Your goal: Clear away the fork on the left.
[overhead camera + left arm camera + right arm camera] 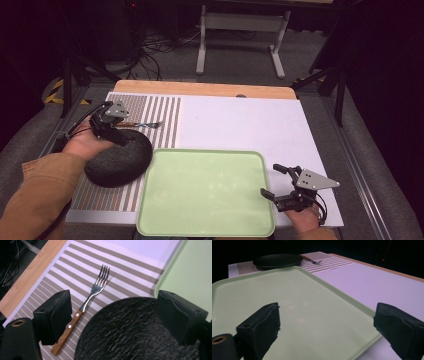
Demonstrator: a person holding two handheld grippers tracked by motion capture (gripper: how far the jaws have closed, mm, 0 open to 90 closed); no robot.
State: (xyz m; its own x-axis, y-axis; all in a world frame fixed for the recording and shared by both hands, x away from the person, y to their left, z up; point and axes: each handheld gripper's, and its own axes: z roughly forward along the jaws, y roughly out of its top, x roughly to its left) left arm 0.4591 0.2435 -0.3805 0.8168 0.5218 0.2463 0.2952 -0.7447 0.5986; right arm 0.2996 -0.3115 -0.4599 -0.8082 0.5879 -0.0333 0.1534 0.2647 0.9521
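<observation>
A black textured plate [117, 157] [130, 330] rests on a striped placemat [160, 120] at the table's left. Beside it lies a fork [145, 125] [92, 293] with a wooden handle, tines pointing right. My left gripper [116, 126] [115, 315] is open at the plate's far rim, one jaw next to the fork handle and the other over the plate. A pale green tray [207, 192] [294, 297] sits at the front centre with nothing on it. My right gripper [274, 181] [327, 325] is open, its jaws straddling the tray's right edge.
A white mat [240, 122] covers the table's middle and right, and a wooden strip [200, 89] shows along the far edge. Beyond the table there are a desk frame [240, 35] and cables on the floor. In the right gripper view the plate [278, 260] and fork [310, 259] lie far off.
</observation>
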